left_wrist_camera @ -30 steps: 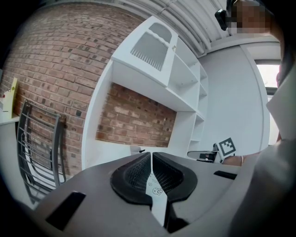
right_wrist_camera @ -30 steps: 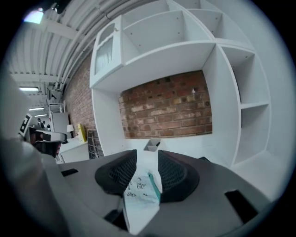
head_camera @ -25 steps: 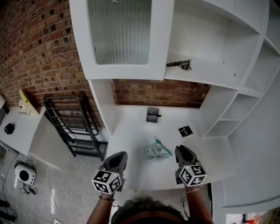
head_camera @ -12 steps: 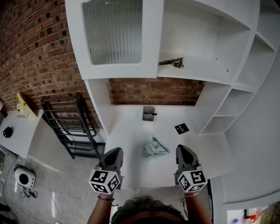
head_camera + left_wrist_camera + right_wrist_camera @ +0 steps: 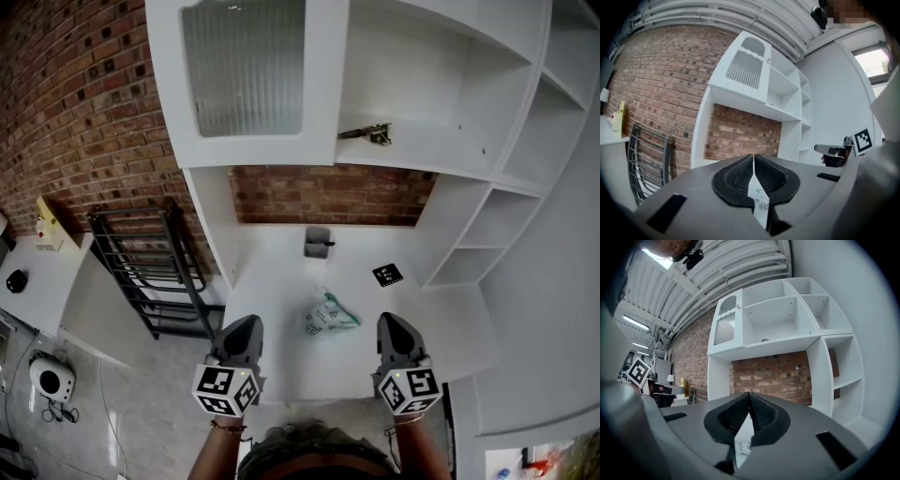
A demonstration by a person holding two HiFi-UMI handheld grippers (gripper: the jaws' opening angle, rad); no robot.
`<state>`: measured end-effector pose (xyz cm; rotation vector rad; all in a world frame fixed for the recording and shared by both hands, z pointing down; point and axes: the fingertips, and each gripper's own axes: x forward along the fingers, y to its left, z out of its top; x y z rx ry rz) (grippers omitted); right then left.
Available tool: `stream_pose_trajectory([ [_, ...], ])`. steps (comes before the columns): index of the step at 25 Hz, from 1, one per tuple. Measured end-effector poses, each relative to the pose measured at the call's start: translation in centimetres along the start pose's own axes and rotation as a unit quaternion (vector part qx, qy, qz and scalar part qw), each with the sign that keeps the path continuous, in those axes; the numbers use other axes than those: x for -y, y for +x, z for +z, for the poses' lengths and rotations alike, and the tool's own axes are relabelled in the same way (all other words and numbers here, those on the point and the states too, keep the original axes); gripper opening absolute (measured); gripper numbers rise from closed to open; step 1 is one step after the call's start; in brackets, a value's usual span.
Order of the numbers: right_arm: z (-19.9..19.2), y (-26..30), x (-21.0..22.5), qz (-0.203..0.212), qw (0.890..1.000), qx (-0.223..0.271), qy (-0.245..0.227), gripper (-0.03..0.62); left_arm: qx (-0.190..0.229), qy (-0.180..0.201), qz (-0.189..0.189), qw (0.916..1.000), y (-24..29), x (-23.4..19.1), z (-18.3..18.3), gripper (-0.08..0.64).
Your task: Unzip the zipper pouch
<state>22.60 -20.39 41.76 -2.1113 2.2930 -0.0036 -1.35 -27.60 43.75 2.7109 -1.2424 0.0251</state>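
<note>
A small white zipper pouch (image 5: 328, 316) with teal print lies crumpled on the white desk (image 5: 281, 281), near its front edge. My left gripper (image 5: 246, 324) hovers at the desk's front left corner, to the left of the pouch and apart from it. My right gripper (image 5: 389, 322) hovers to the pouch's right, also apart. In the left gripper view the left gripper (image 5: 753, 157) has its pads pressed together with nothing between them. The right gripper (image 5: 749, 393) in its own view is likewise shut and empty. Both point level toward the brick back wall.
A small grey holder (image 5: 318, 243) stands at the back of the desk, and a black marker tile (image 5: 387, 275) lies at the right. White shelving (image 5: 487, 234) rises on the right, a ribbed-glass cabinet door (image 5: 244, 66) hangs overhead. A black metal rack (image 5: 150, 272) stands left of the desk.
Both grippers have lifted a little in front of the desk. The pouch lies where it was.
</note>
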Motion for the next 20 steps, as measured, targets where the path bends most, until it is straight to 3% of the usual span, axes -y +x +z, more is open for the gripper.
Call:
stream_pose_trajectory([
  [20, -0.86, 0.61, -0.56, -0.006, 1.0, -0.017, -0.009, 0.0, 0.003, 0.006, 0.021, 0.9998, -0.56, -0.07, 0.1, 0.011],
])
